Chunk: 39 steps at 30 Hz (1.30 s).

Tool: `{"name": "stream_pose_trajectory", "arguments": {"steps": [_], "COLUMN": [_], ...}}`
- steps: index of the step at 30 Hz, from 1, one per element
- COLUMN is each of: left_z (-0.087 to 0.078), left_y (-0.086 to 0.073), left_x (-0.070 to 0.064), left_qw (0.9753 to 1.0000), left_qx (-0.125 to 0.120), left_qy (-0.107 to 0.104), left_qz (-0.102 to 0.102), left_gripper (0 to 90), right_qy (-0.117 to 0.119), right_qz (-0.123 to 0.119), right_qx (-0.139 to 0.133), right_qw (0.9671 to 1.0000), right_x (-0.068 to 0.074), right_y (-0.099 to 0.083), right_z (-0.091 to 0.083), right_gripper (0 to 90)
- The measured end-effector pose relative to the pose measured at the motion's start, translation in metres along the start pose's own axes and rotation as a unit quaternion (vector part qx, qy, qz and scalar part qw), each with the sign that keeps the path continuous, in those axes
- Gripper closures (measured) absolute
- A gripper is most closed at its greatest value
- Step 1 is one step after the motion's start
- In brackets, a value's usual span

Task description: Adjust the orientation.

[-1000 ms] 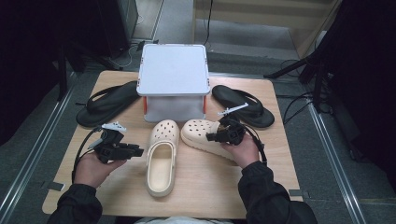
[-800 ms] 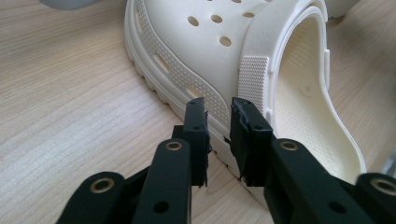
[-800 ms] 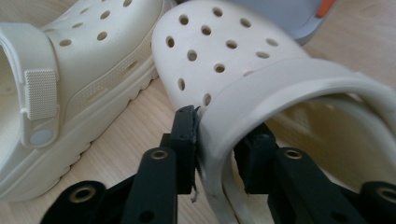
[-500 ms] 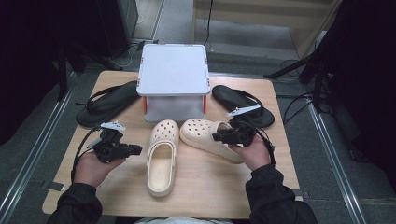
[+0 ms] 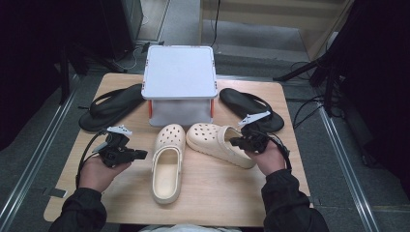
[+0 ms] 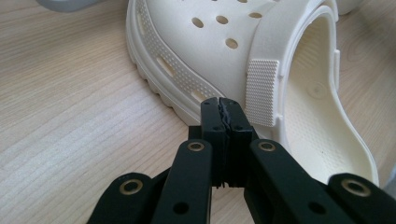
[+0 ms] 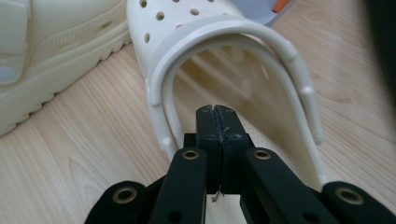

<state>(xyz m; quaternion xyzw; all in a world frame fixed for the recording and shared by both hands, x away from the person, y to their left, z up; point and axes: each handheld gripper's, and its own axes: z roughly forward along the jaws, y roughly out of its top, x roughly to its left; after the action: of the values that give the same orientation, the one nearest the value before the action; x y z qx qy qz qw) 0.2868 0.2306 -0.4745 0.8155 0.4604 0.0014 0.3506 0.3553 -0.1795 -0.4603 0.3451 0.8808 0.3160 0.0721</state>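
Both claws pinched together with nothing in them, two cream clogs sitting between them.

The left gripper point(image 5: 139, 154) is sitting in the person's left hand point(image 5: 99, 171) with its black jaws pressed flat together, hovering just beside the near clog point(image 5: 167, 162), tips aiming at its ridged sole edge. The right gripper point(image 5: 235, 142) is resting in the right hand point(image 5: 268, 157), jaws likewise closed on nothing, pointing into the heel opening of the far clog point(image 5: 220, 143), which is lying angled on the wooden table point(image 5: 217, 193). Both clogs are smooth foam with round holes. Farther back a white lidded bin point(image 5: 180, 82) with orange latches is standing between two black flip-flops, a left flip-flop point(image 5: 111, 106) and a right flip-flop point(image 5: 251, 107).
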Motion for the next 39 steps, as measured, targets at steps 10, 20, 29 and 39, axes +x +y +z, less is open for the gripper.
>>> {"name": "stream_pose_trajectory", "arguments": {"steps": [10,20,29,39], "left_z": [0.014,0.020,0.023,0.024], "left_y": [0.004,0.004,0.004,0.003], "left_x": [0.001,0.000,-0.001,-0.001], "left_qw": [0.9998,0.9995,0.9994,0.9994], "left_qx": [0.015,0.028,0.029,0.029], "left_qy": [-0.012,-0.015,-0.017,-0.020], "left_qz": [-0.004,0.000,-0.002,-0.003], "left_gripper": [90.0,90.0,90.0,90.0], "right_qy": [0.011,0.037,0.053,0.034], "right_qz": [-0.008,-0.020,-0.027,-0.050], "right_qx": [0.008,0.008,0.011,0.015], "right_qw": [0.9999,0.9991,0.9982,0.9981], "right_x": [0.009,0.020,0.030,0.045], "right_y": [0.001,0.003,0.004,0.007], "right_z": [0.004,0.003,0.006,0.014], "right_gripper": [89.6,89.6,90.0,90.0]}}
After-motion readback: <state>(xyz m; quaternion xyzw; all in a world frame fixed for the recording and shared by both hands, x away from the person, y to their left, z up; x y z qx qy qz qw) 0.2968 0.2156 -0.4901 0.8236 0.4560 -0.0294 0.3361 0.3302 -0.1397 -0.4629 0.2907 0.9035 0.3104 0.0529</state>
